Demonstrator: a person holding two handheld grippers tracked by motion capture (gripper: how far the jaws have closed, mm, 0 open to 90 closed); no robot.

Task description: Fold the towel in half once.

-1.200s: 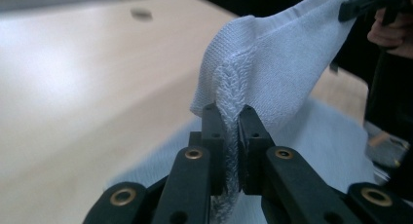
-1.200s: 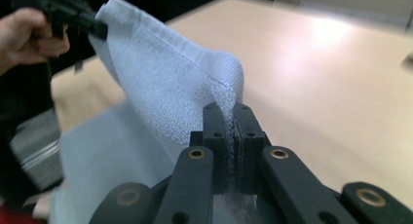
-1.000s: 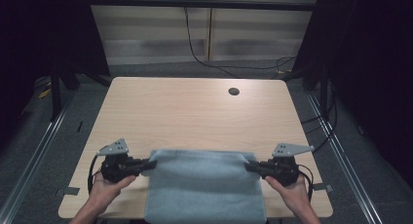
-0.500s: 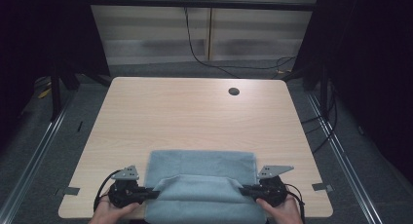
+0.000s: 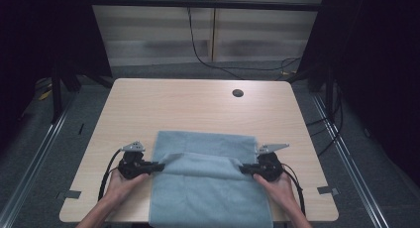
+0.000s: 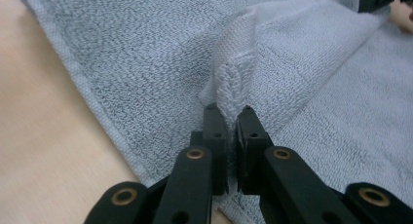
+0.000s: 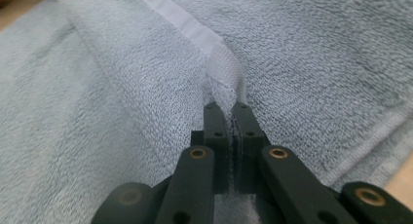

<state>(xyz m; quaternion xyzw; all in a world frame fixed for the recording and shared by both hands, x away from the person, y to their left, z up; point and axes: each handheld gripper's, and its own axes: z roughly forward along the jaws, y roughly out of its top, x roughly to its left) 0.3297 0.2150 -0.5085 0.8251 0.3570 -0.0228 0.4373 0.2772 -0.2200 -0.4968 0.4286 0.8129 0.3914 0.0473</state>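
In the left gripper view the jaws of the left gripper [image 6: 233, 118] are clenched on a pinched-up corner of the pale blue towel [image 6: 311, 78], the terry hem bunched into a ridge just above the tips. In the right gripper view the right gripper [image 7: 229, 116] grasps the towel [image 7: 302, 63] the same way, its jaws pressed together on a flat woven hem band that rises between them. How much cloth sits inside either grip is hidden by the jaws themselves. From the high view the left gripper [image 5: 157, 165] and right gripper [image 5: 243, 169] point inward toward each other from the towel's two side edges, each carrying a held corner laid back over the cloth, so a folded edge runs straight across between them. The towel [image 5: 210, 198] lies flat on the near half of the light wooden bench [image 5: 188, 109], its long axis running from the person toward the far side, while the fold line lies crosswise. Its near end hangs over the bench's front edge and is cut off by the bottom of the picture. The person's left hand [image 5: 118, 184] and right hand [image 5: 277, 186] grip the tool bodies, forearms cut off at the frame's lower edge. A small round dark hole [image 5: 237, 93] sits near the bench's far right corner; what lies inside it cannot be made out.
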